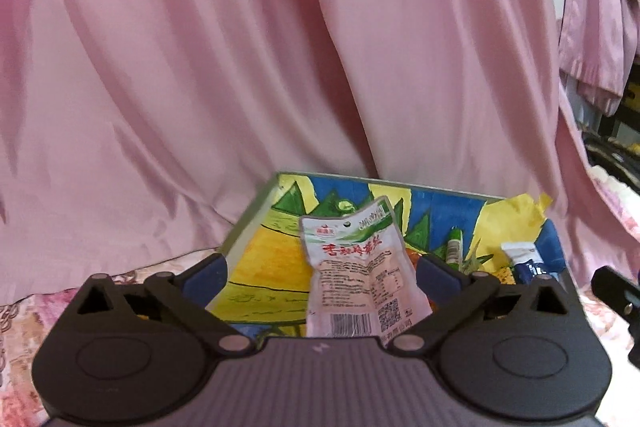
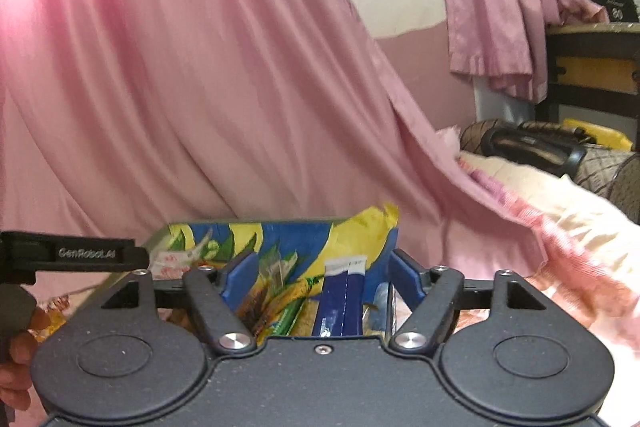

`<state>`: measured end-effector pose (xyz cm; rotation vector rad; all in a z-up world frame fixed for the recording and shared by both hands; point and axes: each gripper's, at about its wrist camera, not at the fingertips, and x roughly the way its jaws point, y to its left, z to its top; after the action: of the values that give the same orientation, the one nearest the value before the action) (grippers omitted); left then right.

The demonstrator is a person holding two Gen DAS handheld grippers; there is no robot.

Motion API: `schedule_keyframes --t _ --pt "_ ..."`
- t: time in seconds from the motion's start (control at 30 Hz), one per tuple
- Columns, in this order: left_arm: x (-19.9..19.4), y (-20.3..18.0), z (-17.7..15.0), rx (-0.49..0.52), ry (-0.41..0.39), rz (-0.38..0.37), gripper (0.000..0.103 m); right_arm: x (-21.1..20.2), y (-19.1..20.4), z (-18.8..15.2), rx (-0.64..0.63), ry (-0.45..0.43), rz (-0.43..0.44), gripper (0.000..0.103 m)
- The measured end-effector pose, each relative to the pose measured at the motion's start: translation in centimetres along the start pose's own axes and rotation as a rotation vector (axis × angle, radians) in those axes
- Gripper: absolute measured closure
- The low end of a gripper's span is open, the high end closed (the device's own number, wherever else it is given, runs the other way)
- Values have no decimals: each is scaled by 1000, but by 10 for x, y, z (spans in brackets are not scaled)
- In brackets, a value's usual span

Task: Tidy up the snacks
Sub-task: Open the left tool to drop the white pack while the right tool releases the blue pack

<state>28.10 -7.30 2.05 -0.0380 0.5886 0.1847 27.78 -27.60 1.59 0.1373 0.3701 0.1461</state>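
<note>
Pink curtain (image 1: 200,67); blue-yellow-green painted box (image 1: 280,267).

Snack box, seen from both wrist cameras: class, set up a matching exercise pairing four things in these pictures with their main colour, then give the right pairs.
Things:
1. curtain
2. snack packet leaning in the box
3. long sachet
4. gripper pads

Colours:
A. dark blue with a white top
B. pink
C. plain blue
D. pale pink and white with red writing

Pairs: 1-B, 2-D, 3-A, 4-C
</note>
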Motion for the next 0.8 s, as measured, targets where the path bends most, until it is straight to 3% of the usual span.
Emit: schedule_keyframes --t 0.37,0.8 --pt "-74 35 -13 -12 -51 -34 0 -77 16 11 -10 -93 2 1" --pt "-143 89 -70 -59 -40 -44 0 -154 50 -34 -58 -24 21 1"
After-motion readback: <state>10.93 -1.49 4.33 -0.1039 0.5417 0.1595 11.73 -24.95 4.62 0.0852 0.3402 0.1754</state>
